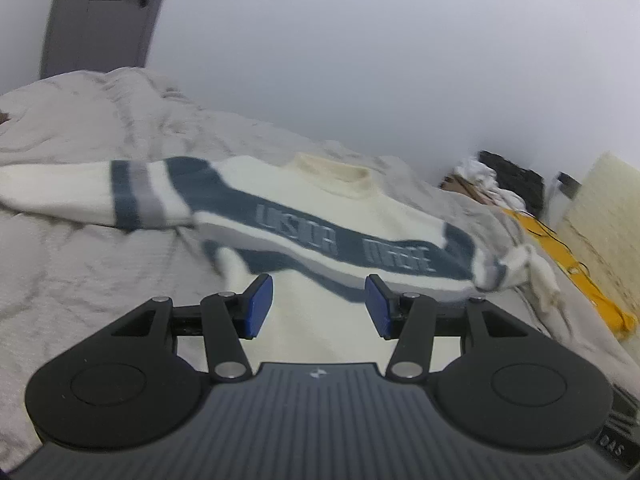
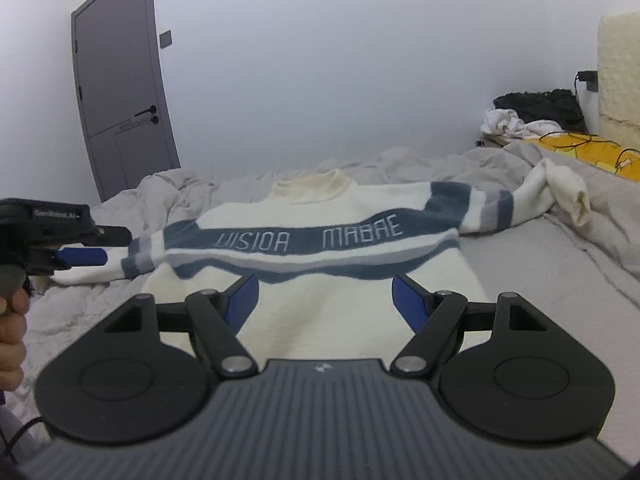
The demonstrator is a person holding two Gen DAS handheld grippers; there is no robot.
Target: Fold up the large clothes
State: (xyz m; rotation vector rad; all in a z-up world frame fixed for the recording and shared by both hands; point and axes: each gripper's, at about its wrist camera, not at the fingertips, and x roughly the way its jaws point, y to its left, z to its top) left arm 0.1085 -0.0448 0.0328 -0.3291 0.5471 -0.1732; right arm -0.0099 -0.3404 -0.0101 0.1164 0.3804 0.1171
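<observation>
A cream knitted sweater with blue-grey bands and a lettered chest stripe [image 2: 320, 240] lies face up, spread flat on the bed's rumpled grey quilt [image 2: 560, 248], collar toward the far wall and both sleeves thrown out sideways. The left gripper [image 1: 319, 306] hovers above the hem with its blue-padded fingers [image 1: 258, 306] wide apart and empty; the right gripper [image 2: 325, 306] hangs likewise over the lower body, fingers spread wide, holding nothing. The knit looks thick, soft and limp, likely to sag and stretch when lifted and to cling to the quilt rather than slide, so a pinch at a shoulder seam or sleeve cuff should carry it best. The right-hand sleeve ends crumpled near a yellow cloth with black cables [image 2: 592, 152], a snag risk; the bed's left side offers freer room, with a grey door [image 2: 120, 92] well beyond.
</observation>
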